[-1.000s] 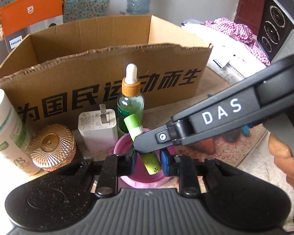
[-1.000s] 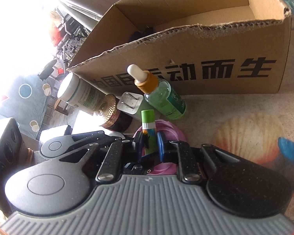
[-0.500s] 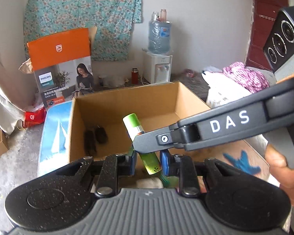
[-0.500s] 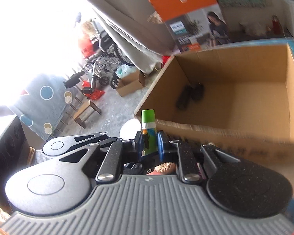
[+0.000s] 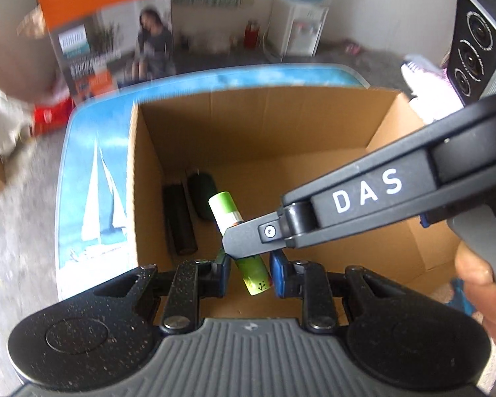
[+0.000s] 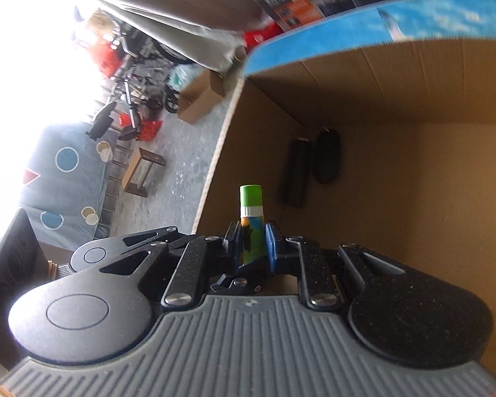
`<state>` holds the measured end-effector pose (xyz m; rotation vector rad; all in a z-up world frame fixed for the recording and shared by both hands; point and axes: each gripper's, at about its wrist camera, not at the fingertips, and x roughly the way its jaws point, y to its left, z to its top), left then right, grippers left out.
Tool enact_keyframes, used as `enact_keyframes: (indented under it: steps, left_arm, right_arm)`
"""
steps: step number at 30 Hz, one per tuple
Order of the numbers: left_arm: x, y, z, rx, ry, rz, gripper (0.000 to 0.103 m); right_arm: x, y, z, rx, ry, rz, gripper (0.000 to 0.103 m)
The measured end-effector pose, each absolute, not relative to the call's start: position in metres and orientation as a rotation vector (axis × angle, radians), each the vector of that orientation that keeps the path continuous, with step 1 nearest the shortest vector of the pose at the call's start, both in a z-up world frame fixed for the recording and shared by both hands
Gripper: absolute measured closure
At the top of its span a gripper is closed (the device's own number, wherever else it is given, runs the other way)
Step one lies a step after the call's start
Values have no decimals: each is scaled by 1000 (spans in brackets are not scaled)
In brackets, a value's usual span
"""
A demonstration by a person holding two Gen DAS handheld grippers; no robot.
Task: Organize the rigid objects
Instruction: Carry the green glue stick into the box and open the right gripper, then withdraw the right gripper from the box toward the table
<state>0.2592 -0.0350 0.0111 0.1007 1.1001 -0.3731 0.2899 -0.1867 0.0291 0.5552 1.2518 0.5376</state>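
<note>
While held over the cardboard box (image 5: 314, 125), the green tube (image 5: 222, 207) awaits release.
Right hand-held gripper (image 6: 252, 244) clenches the tube; left hand-held gripper (image 5: 250, 273) brackets it, contact unclear. Next: lower, unclench beside the dark items (image 5: 182, 218).

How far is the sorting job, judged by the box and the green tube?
Done: two dark objects already lie in the cardboard box. In hand: the right gripper is shut on the green tube above the box; the left gripper flanks its lower end. Left: releasing the tube into the box; other items are out of view.
</note>
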Motion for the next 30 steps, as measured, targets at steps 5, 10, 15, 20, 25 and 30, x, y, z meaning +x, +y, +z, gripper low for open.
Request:
enact_keyframes:
  steps: [5, 10, 15, 20, 25, 30]
  left_arm:
    - [270, -39, -4, 113, 1151, -362, 77]
    - [267, -43, -8, 138, 1158, -355, 77]
    - [271, -46, -6, 131, 1152, -349, 70]
    - [267, -45, 8, 107, 1106, -343, 59]
    - [242, -38, 40, 99, 990, -351, 44]
    - [201, -24, 76, 25, 859, -393, 21]
  right_arm:
    - [309, -186, -1, 575, 1336, 492, 87]
    - [319, -188, -20, 593, 1384, 469, 86]
    - [326, -191, -34, 629, 1398, 457, 75]
    - [320, -197, -33, 667, 1365, 443, 71]
    - [289, -214, 7, 659, 1216, 483, 56]
    - [226, -240, 61, 636, 1003, 523, 30]
